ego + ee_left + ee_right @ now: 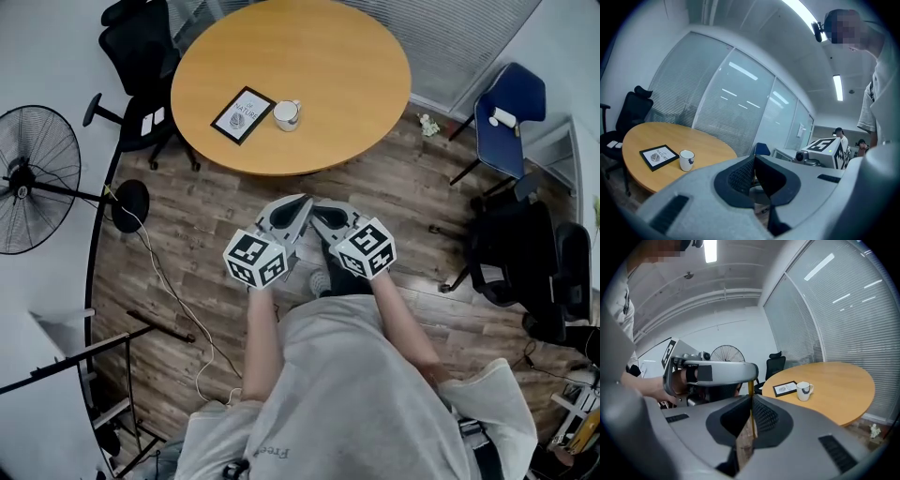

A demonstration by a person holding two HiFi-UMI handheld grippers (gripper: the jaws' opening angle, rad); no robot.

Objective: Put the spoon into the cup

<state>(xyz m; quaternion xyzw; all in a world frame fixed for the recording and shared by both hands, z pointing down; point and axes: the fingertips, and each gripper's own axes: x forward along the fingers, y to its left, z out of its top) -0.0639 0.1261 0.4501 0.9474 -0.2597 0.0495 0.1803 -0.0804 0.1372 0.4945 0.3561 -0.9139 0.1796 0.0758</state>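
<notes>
**Item 1. Right gripper.** Its fingers are closing flat on a thin amber-brown strip, judged to be the handle of the spoon. The strip is standing upright between the pads and poking above them. The bowl end is not showing in any view. The grip is probably keeping the handle upright so the spoon can be lowered straight down into a narrow mouth.

**Item 2. Left gripper.** Its fingers are meeting at the tips with nothing between them. It is hanging just beside the right gripper, close to the person's chest, and is playing no evident part in the task.

**Item 3. Cup.** White, handled and upright, it is sitting on the round wooden desk, near the edge facing the person. It is well apart from both grippers, with floor lying between.

**Item 4. Framed card.** It is lying flat just beside the cup, on the cup's left in the head view (near enough to be knocked by a careless approach).

**Item 5. Surroundings.** A standing fan, a black chair and a blue chair are ringing the desk.

**Status.** The spoon is in hand, but the person is standing back from the desk. The carry to the cup is judged not yet done.
</notes>
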